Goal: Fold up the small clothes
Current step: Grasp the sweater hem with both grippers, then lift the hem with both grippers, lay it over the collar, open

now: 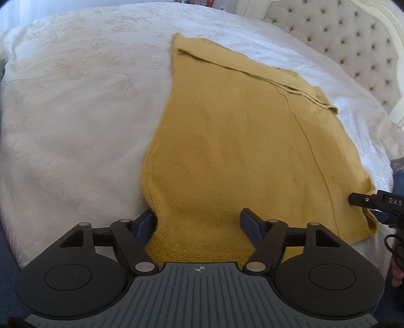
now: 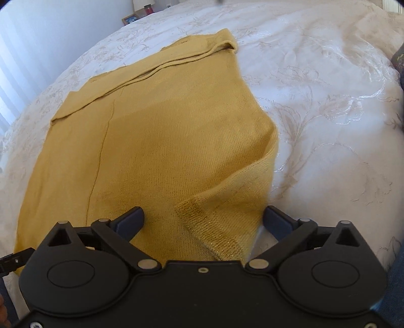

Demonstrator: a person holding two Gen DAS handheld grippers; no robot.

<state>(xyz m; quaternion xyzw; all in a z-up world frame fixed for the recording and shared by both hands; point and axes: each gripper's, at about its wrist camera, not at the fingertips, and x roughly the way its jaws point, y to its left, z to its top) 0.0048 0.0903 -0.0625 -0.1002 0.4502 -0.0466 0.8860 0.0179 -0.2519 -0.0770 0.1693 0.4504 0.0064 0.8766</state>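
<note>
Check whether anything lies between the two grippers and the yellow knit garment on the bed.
Nothing visible does. The yellow knit garment lies flat on the white bedspread, its near hem directly between the open fingers of the left gripper and the right gripper.

the near hem of the yellow knit top (image 1: 227,141) runs under the left gripper (image 1: 199,224) body in the left wrist view, so its near edge is hidden. in the right wrist view the same happens under the right gripper (image 2: 203,220). the right gripper shows only as a tip at the right edge of the left view, the rest cut off. the headboard (image 1: 353,43) is cropped at the far right. small things on a far shelf (image 2: 141,11) are too small to tell.
</note>
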